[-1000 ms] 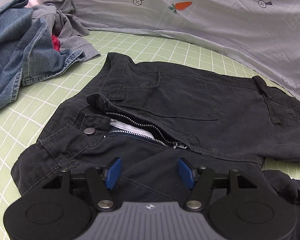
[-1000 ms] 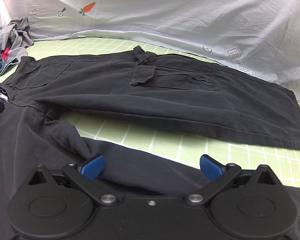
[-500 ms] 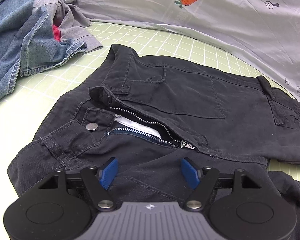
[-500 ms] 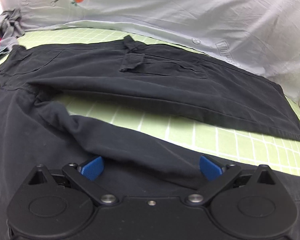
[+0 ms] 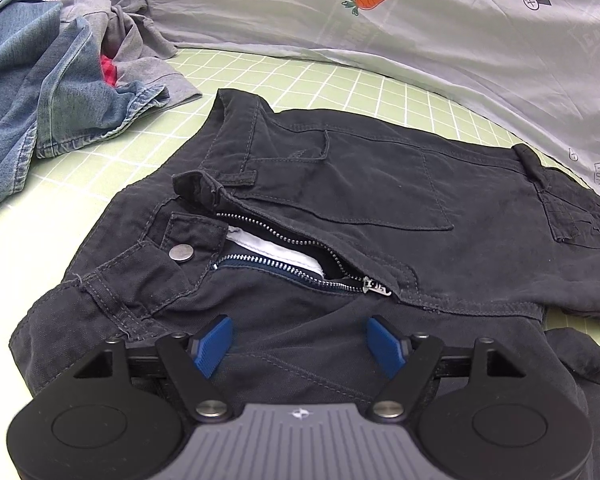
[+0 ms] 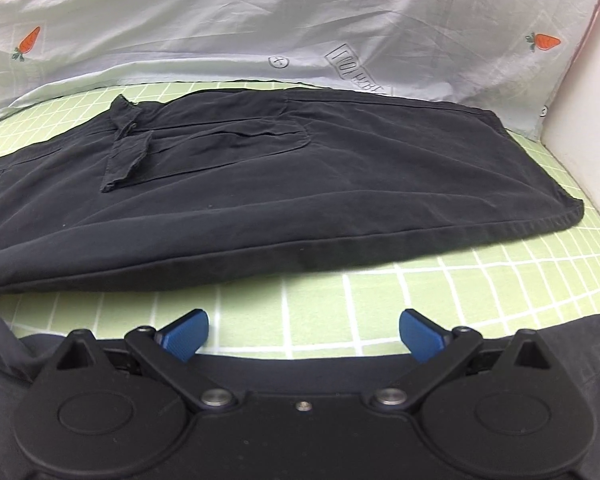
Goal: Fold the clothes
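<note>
Both tools spread wide over black cotton cargo trousers on a green white-gridded mat.

The left tool [image 5: 300, 340], blue pads apart and pinching nothing, hovers over the trousers [image 5: 340, 200] just below the unzipped fly [image 5: 300, 260]; the waistband edge runs toward 10 o'clock, with bare mat [image 5: 80, 200] beyond it, then a heap of blue denim and grey clothes [image 5: 60, 80] at 10 o'clock. The right tool [image 6: 303, 334], also spread and empty, sits above a strip of bare mat between the two legs; the far leg's hem [image 6: 580, 208] ends at 2 o'clock, near a white wall [image 6: 588, 120]. A pale carrot-print sheet [image 6: 260, 20] borders the mat at 12 o'clock.
</note>
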Action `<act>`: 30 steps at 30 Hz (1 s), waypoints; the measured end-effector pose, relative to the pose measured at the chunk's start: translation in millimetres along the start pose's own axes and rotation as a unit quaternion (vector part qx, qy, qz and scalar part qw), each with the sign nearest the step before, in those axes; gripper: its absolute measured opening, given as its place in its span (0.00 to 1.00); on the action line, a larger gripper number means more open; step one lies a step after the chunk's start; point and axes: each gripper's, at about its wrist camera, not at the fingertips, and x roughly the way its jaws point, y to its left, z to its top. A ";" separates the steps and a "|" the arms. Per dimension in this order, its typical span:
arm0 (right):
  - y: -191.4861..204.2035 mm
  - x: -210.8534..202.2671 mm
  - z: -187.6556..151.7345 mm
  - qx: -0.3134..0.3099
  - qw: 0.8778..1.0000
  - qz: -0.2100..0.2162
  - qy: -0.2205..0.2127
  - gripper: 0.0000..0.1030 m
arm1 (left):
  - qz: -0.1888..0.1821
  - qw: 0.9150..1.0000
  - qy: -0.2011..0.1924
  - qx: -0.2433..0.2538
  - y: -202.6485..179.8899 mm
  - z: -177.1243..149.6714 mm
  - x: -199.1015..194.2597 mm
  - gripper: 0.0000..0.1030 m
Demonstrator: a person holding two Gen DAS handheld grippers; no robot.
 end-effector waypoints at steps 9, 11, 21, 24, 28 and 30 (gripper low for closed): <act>-69.3 -67.8 -45.7 0.106 0.993 0.006 -0.049 1.00 | 0.001 0.999 -0.018 0.049 -19.3 -16.9 -39.5 0.74; -84.5 -79.6 -61.9 0.138 0.989 0.011 -0.048 1.00 | -0.006 0.998 -0.013 0.059 -25.1 -27.2 -45.9 0.74; -130.8 -107.1 -140.0 0.237 0.971 0.033 0.006 0.99 | -0.021 0.995 0.025 0.090 -46.6 -77.8 -66.1 0.74; -142.6 -117.0 -162.3 0.255 0.966 0.038 0.013 0.96 | -0.016 0.994 0.026 0.108 -54.8 -92.5 -71.2 0.75; -162.6 -125.2 -189.7 0.304 0.950 0.069 0.019 0.91 | -0.009 0.992 0.030 0.124 -62.8 -109.2 -77.7 0.76; -170.6 -129.1 -198.4 0.326 0.941 0.091 0.015 0.89 | -0.008 0.992 0.030 0.125 -64.5 -114.7 -81.1 0.77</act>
